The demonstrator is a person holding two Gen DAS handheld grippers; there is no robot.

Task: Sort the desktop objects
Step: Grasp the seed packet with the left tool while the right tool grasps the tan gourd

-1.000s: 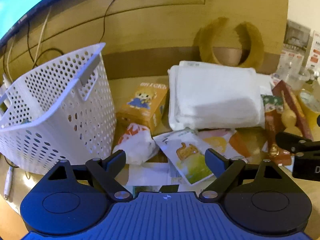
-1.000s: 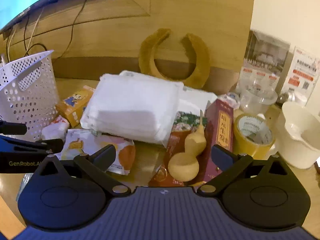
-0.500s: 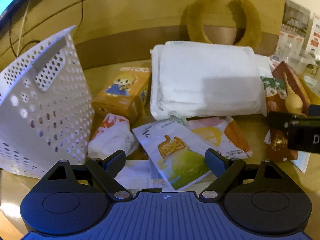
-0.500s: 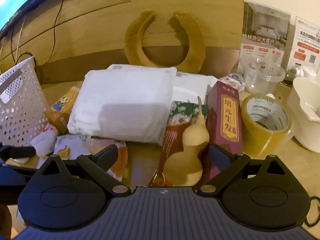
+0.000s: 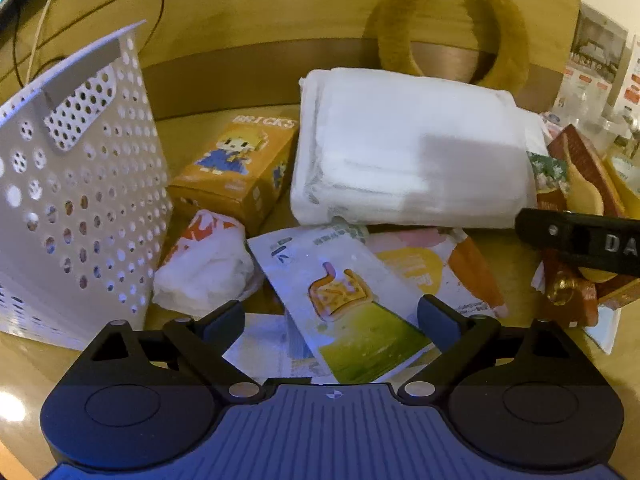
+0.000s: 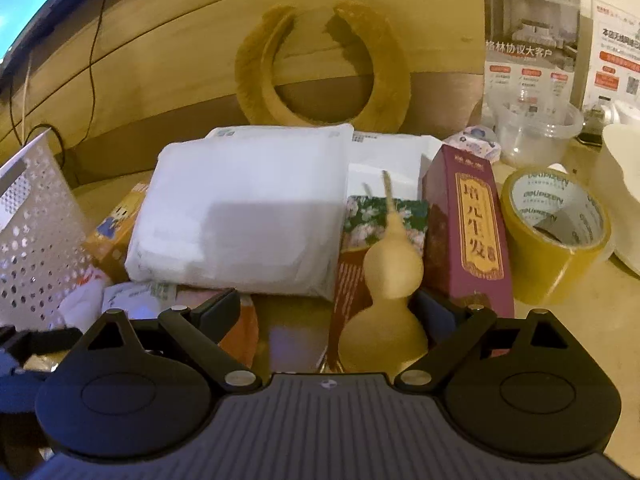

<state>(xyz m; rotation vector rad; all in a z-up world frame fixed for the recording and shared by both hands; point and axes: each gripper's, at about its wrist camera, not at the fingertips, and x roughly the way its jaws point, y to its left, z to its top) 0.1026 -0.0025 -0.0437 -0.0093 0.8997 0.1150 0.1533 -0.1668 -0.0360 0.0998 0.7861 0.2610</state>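
Note:
My left gripper (image 5: 331,316) is open and empty, its fingers either side of a white and green snack packet (image 5: 344,300) lying on the desk. My right gripper (image 6: 326,308) is open, with a tan gourd (image 6: 386,292) between its fingers, nearer the right one. A white perforated basket (image 5: 76,208) stands at the left. A white tissue pack (image 5: 408,152) lies in the middle, also in the right wrist view (image 6: 240,208). An orange bricks box (image 5: 236,172) sits beside the basket. A maroon box (image 6: 468,232) and a yellow tape roll (image 6: 556,232) stand at the right.
A crumpled white and orange wrapper (image 5: 204,264) lies by the basket. A tan neck pillow (image 6: 324,68) leans on the wooden back wall. A clear cup (image 6: 532,128), a white bowl (image 6: 620,200) and leaflets (image 6: 528,40) stand at the far right. The right gripper's finger (image 5: 580,240) shows in the left view.
Both grippers have moved forward and down toward the pile. The gourd now sits between the right fingers; the snack packet lies between the left fingers. Both jaws stay open.

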